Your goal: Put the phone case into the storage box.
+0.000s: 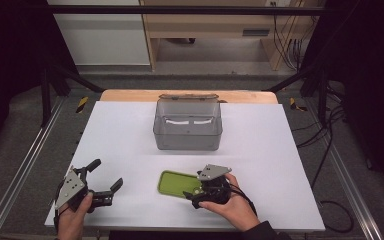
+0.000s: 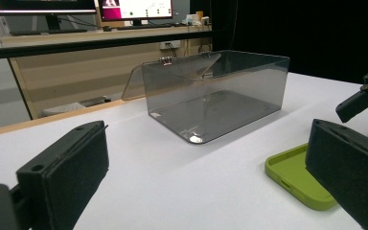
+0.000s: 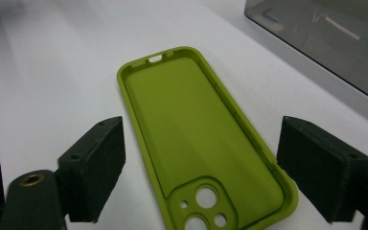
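At 6 o'clock on the bench [image 1: 130, 130]: green phone case [image 3: 196, 139], light, floppy, thin-walled; pinch one long rim. Right claw [image 3: 201, 177] open astride it, left claw [image 1: 106, 181] open, idle.

White table [image 1: 120, 130] w/ grey clear box [image 1: 188, 127] at back-centre, green phone case [image 1: 177, 184] near front.

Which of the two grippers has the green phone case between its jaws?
The right gripper: its open jaws straddle the green phone case. The left gripper sits apart, jaws around nothing.
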The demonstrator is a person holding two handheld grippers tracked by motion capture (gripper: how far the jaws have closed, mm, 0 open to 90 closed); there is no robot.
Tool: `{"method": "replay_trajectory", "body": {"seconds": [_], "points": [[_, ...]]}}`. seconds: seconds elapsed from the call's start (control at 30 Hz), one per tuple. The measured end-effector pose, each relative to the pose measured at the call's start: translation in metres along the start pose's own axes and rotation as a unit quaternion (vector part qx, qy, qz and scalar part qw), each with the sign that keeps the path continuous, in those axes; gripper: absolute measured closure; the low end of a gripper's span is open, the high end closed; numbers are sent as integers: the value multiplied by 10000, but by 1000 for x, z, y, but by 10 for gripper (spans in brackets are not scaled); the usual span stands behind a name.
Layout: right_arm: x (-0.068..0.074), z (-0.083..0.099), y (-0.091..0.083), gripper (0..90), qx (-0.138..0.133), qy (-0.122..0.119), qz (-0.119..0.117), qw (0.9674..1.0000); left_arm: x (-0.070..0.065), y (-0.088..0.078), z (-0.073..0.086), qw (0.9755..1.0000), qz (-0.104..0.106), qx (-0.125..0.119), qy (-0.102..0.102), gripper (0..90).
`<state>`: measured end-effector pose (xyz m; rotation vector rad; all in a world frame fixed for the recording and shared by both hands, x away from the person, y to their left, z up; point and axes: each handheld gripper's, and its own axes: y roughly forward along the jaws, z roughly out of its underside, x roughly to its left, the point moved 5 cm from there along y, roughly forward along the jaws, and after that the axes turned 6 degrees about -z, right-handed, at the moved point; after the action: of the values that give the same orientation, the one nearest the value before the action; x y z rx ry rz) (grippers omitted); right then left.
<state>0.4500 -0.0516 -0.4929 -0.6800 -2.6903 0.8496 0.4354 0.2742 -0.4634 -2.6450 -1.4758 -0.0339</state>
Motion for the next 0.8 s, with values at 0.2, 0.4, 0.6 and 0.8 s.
{"method": "replay_trajectory", "body": {"seconds": [0.2, 0.4, 0.6, 0.8], "points": [[1, 8, 0, 95, 54, 110, -4, 9999, 0, 0, 0, 10000, 2, 0, 0, 7], [6, 15, -3, 76, 22, 60, -74, 10000, -1, 0, 0, 10000, 9, 10, 1, 8], [8, 17, -6, 159, -23, -32, -81, 10000, -1, 0, 0, 10000, 10, 11, -6, 7], [10, 20, -6, 265, 26, -165, -107, 9998, -1, 0, 0, 10000, 18, 11, -3, 7]]}}
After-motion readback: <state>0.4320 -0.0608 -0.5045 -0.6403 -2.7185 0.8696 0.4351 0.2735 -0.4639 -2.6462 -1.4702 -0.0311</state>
